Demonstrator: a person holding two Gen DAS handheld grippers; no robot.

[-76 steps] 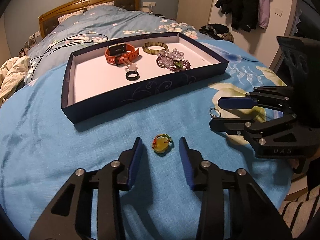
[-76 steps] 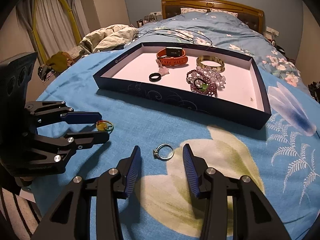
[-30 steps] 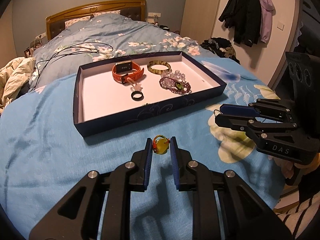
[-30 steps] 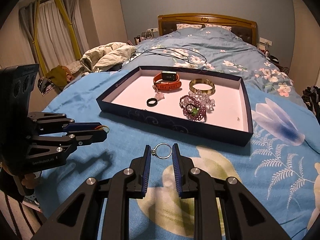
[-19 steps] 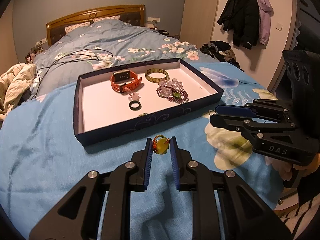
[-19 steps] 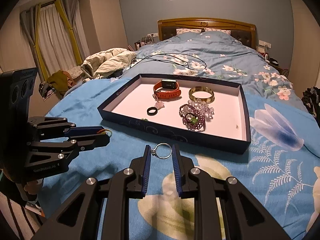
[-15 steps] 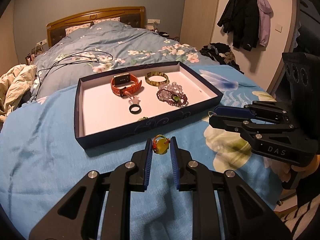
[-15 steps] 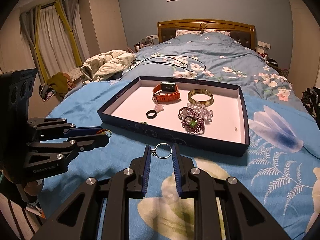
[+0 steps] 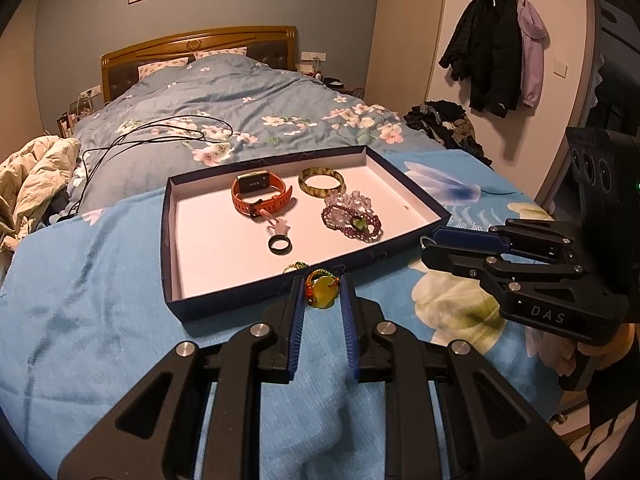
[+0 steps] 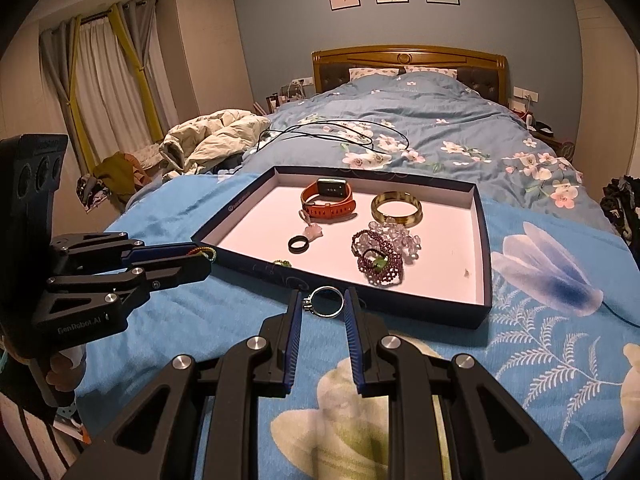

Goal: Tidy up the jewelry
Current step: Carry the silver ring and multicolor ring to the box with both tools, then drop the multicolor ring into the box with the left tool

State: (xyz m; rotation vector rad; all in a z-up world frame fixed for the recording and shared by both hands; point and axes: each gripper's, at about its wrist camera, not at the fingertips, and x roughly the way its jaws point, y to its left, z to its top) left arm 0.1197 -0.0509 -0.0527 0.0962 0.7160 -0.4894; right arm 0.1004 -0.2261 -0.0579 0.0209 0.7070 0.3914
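My left gripper (image 9: 322, 294) is shut on a yellow stone ring (image 9: 321, 290) with a red and green band, held above the blue blanket just short of the tray's near wall. My right gripper (image 10: 324, 302) is shut on a silver ring (image 10: 325, 300), also held in front of the tray. The dark blue tray (image 9: 224, 300) holds an orange watch (image 9: 260, 196), a gold bangle (image 9: 321, 181), purple bead bracelets (image 9: 352, 220), a black ring (image 9: 280, 245) and a small green ring (image 9: 295, 267). The right gripper (image 9: 434, 246) also shows in the left wrist view, the left gripper (image 10: 200, 260) in the right wrist view.
The tray (image 10: 486, 280) sits on a light blue floral blanket (image 9: 80, 300) at the foot of a bed. Black cables (image 10: 340, 128) lie on the duvet beyond the tray. A crumpled beige quilt (image 10: 212, 140) lies at the left. Coats (image 9: 496, 48) hang on the wall.
Both grippers closed on their rings, lifted them off the blanket and carried them forward toward the tray's near wall.
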